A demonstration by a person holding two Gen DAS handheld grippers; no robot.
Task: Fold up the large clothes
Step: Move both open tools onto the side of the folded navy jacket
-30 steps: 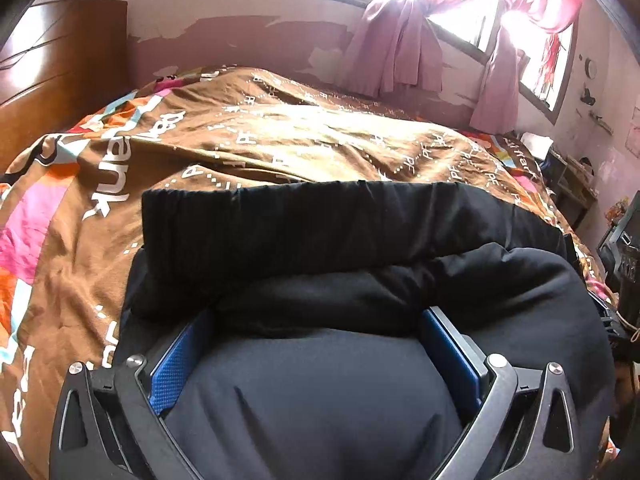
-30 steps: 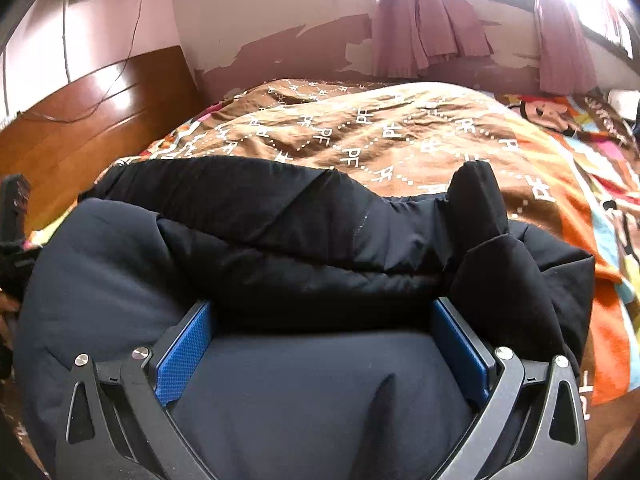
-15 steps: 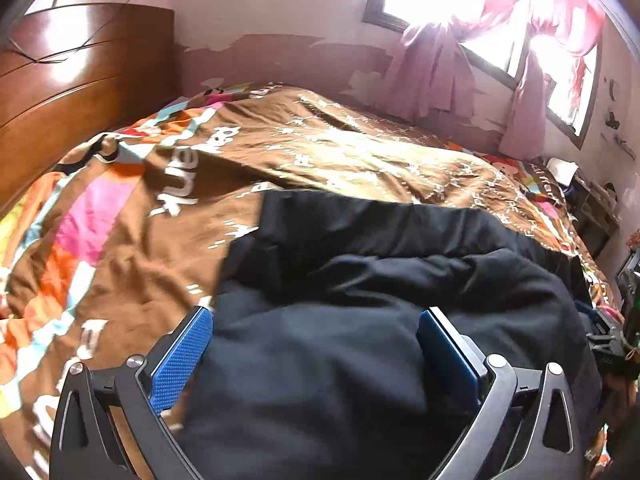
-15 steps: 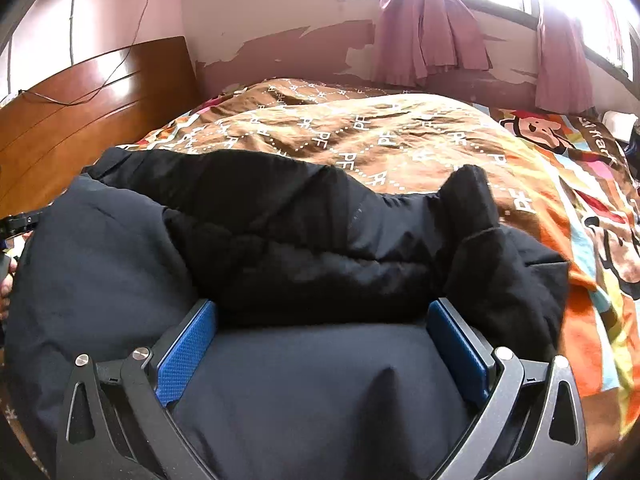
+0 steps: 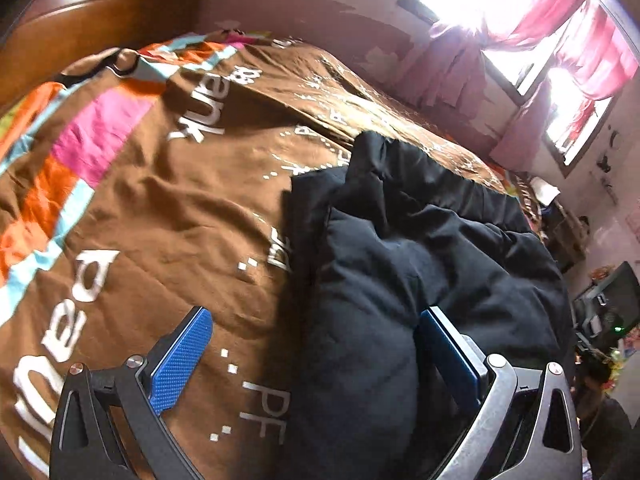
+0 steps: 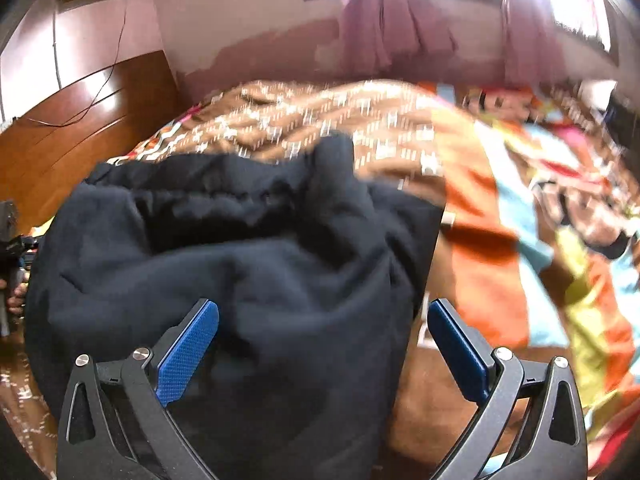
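a: where's the black coat (image 5: 420,264) sitting?

b: bunched in a thick, puffy bundle on the brown patterned bedspread (image 5: 168,208), near the bed's close edge. it looks folded over on itself, which is probably why it mounds so high instead of lying flat.

a: and the left gripper (image 5: 316,364)?

b: fingers spread wide, nothing clamped. the coat's left edge runs up between them: the right pad presses against the padding, the left pad hangs over bare bedspread.

a: the right gripper (image 6: 324,354)?

b: also released, jaws apart. here it's mirrored: the coat fills the gap from the left pad across most of the middle, and its right edge falls short of the right pad, which sits over the bedspread. that view is blurred, so i can't say for sure whether any fabric touches the pads.

a: why bracket both sides?

b: my guess is they're sizing up the bundle's two ends, ready to tidy or fold once more.
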